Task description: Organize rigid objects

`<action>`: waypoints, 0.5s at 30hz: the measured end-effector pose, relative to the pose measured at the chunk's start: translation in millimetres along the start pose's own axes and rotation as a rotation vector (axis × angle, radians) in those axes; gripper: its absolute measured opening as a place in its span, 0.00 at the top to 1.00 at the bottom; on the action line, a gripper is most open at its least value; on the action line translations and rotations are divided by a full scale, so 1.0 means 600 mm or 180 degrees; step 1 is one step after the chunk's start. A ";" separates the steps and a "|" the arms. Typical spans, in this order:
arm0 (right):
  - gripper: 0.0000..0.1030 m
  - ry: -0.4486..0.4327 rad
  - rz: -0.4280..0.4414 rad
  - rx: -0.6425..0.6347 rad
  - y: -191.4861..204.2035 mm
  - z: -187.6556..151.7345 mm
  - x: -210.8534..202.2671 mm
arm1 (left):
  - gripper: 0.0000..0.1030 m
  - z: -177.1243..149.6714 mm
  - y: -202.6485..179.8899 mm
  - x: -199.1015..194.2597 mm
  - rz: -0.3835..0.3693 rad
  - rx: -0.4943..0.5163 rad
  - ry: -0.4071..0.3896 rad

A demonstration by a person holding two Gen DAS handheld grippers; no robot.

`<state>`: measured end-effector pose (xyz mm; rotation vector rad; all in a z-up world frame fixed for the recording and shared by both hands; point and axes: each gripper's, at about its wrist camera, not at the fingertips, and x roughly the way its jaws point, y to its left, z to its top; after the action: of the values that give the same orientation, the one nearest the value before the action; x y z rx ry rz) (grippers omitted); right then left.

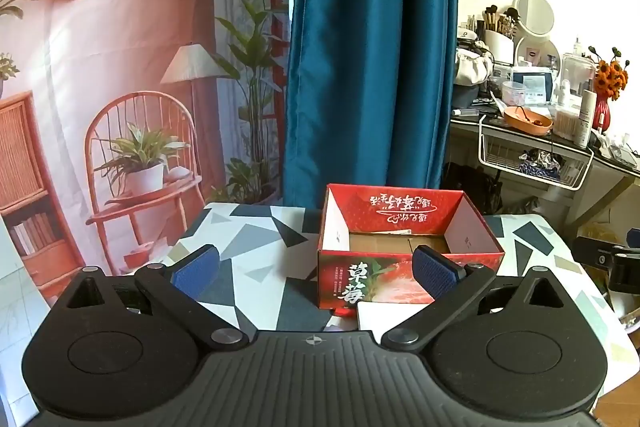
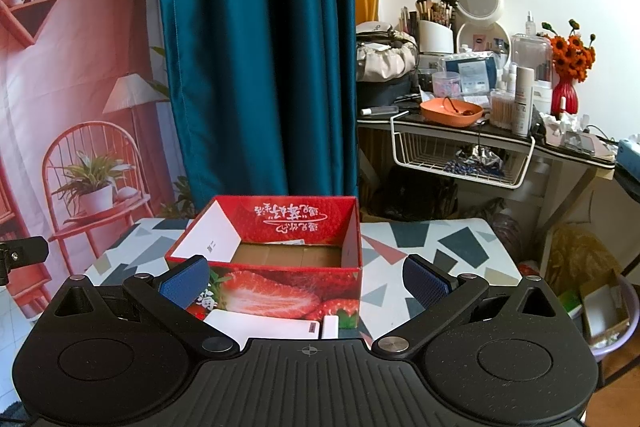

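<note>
On the patterned tabletop [image 2: 440,239], the open strawberry box [image 2: 272,267] waits as your bin, white flat items [image 2: 260,325] lying just before it, so you hold left gripper [image 1: 316,269] and right gripper [image 2: 306,281] spread apart, empty.

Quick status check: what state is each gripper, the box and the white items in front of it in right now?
left gripper: jaws open, holding nothing.
right gripper: jaws open, holding nothing.
strawberry box: upright, top open, nearly empty.
white flat device: lying flat on the table before the box.
small white block: beside it, ungrasped.
</note>
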<state>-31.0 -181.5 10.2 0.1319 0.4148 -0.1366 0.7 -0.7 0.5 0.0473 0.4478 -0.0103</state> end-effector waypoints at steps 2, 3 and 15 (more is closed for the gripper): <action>0.00 0.0003 0.0000 0.0002 0.000 0.000 0.000 | 0.00 0.000 0.001 0.000 -0.0005 -0.0001 0.0003; 0.00 0.0002 -0.0001 0.0002 0.000 0.000 0.000 | 0.00 0.001 0.000 0.000 -0.0006 -0.0001 0.0004; 0.00 0.0015 -0.0002 0.0005 0.001 -0.007 0.006 | 0.00 0.006 -0.002 0.001 -0.0003 0.0002 -0.0002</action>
<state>-29.5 -180.9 5.0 0.1338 0.4194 -0.1372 2.7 -1.9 3.5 0.0476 0.4471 -0.0114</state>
